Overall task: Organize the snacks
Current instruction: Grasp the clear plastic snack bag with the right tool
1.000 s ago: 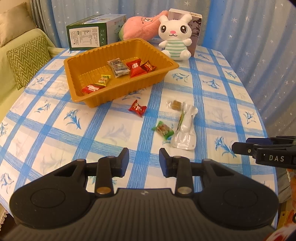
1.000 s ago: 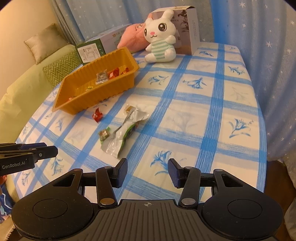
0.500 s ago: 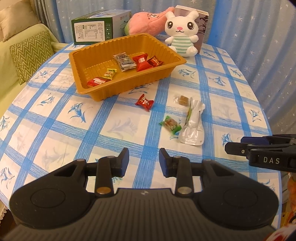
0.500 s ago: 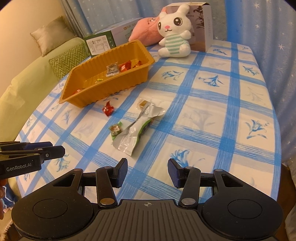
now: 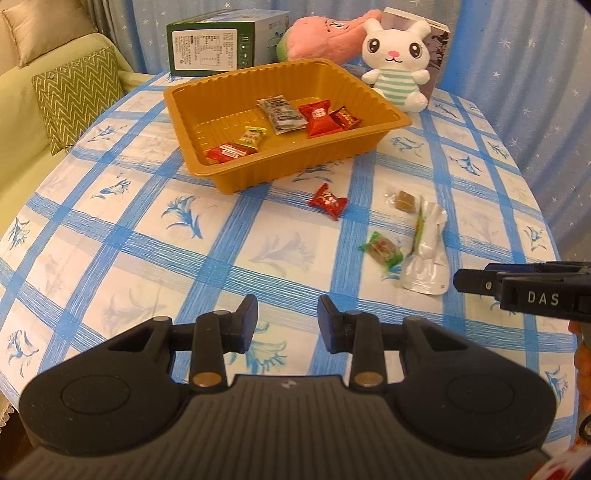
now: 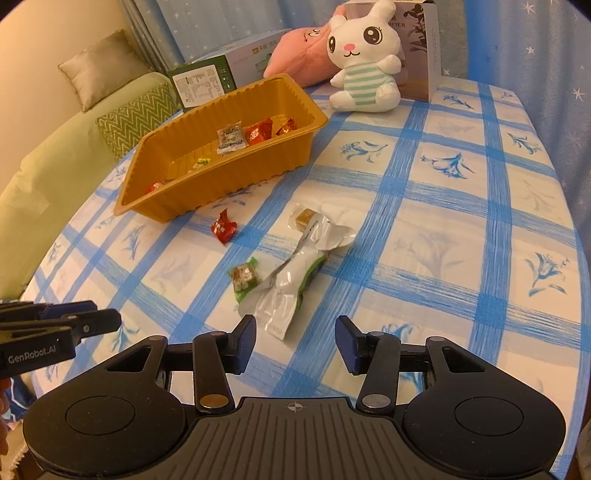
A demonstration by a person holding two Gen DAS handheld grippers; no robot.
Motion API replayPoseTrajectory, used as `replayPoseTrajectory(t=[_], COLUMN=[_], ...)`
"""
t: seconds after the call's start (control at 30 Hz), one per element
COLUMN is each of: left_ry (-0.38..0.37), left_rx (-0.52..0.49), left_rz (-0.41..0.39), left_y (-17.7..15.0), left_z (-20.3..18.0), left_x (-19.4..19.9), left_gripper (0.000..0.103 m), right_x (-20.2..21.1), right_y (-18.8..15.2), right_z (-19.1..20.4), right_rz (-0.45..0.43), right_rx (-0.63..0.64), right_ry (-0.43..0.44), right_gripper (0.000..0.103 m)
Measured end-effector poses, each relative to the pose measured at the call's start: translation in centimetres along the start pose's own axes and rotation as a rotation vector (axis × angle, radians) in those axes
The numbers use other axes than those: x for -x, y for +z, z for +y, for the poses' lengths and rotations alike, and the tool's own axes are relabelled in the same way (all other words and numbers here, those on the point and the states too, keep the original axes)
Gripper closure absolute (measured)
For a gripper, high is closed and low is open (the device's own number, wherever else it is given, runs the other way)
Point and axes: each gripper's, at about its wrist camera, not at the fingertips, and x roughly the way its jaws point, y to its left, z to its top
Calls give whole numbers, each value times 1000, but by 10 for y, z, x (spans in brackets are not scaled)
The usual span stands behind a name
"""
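An orange tray at the back of the table holds several wrapped snacks. On the cloth in front of it lie a red candy, a brown candy in clear wrap, a green-wrapped candy and a silver pouch. My left gripper hovers open and empty over the near cloth. My right gripper is open and empty, just short of the pouch's near end.
A white rabbit plush, a pink plush, a green box and a dark carton stand behind the tray. A green sofa with cushions lies left of the table. The table's right edge meets blue curtains.
Both grippers have moved forward over the table toward the loose snacks, which now look nearer. Neither jaw opening has changed. The snacks lie where they were.
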Motion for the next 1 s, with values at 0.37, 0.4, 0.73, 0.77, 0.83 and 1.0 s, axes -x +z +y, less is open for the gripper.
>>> replayPoseTrajectory(t=[0.37,0.4,0.73,0.77,0.83,1.0], left_ry=[8,8,-3,-5,-9,-29], left_rx=[8,8,0,-2,-4,-13], left_rz=[9,11,25,26,24,20], left_y=[7,7,12,12,14,17], left_z=[16,17,19,19,19,16], left_x=[-14,-16,-28,-29,-30,-34], left_gripper=[71,71,71,71,71,71], right_x=[-28,-31,-58,-59,-61,-62], right_y=[21,22,37,38,39,38], right_z=[-3,-2,4,4,5,4], right_rz=[2,3,5,6,7,8], right_rx=[-82,-88,-112,-108,-95,-59], right_ry=[-11,-16,-76,-85,-96,-104], right_gripper=[54,54,55,55,55,69])
